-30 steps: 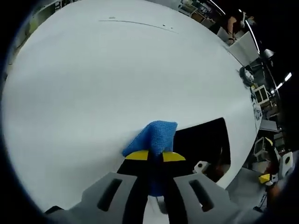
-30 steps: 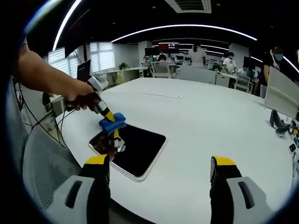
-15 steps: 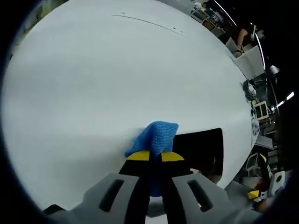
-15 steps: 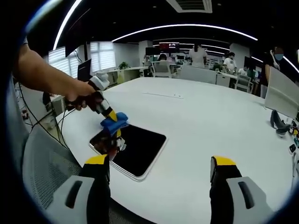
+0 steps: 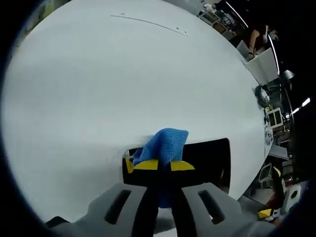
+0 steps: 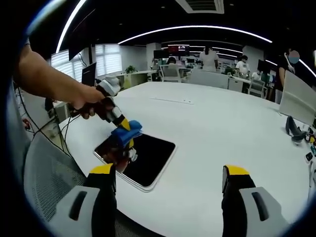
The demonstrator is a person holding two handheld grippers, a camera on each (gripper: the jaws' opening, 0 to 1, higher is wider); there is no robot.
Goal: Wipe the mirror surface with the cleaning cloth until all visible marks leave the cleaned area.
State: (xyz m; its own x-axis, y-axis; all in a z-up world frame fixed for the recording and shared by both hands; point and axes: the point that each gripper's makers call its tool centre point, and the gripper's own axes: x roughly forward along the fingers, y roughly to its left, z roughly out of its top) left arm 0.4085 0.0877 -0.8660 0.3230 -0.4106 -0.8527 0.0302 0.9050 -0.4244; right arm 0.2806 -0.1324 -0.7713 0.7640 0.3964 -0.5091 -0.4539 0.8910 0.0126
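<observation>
— What are your fingers doing right now?

— Nearest to me, my right gripper (image 6: 169, 187) is hanging with its fingers (image 6: 102, 174) spread wide apart and gripping nothing, above the near edge of the white bench (image 6: 217, 133). My left gripper (image 5: 164, 165) is clamping its yellow-tipped fingers (image 5: 146, 164) tight on the blue cleaning cloth (image 5: 162, 146), which is bunching up just beyond the tips.

— And where are the cloth and the mirror lying?

— In the right gripper view I am seeing my hand (image 6: 89, 103) angling that left gripper (image 6: 123, 124) down, and the cloth (image 6: 127, 132) is pressing on the far left part of the mirror (image 6: 143, 158). The mirror is lying flat on the bench near its left front edge, dark and glossy, and it is reflecting the gripper. In the left gripper view the mirror (image 5: 207, 155) is showing as a dark slab just behind the cloth.

— Anything further off?

— Office desks (image 6: 133, 76) and people (image 6: 209, 59) are standing beyond the bench, under ceiling light strips (image 6: 197, 28).
</observation>
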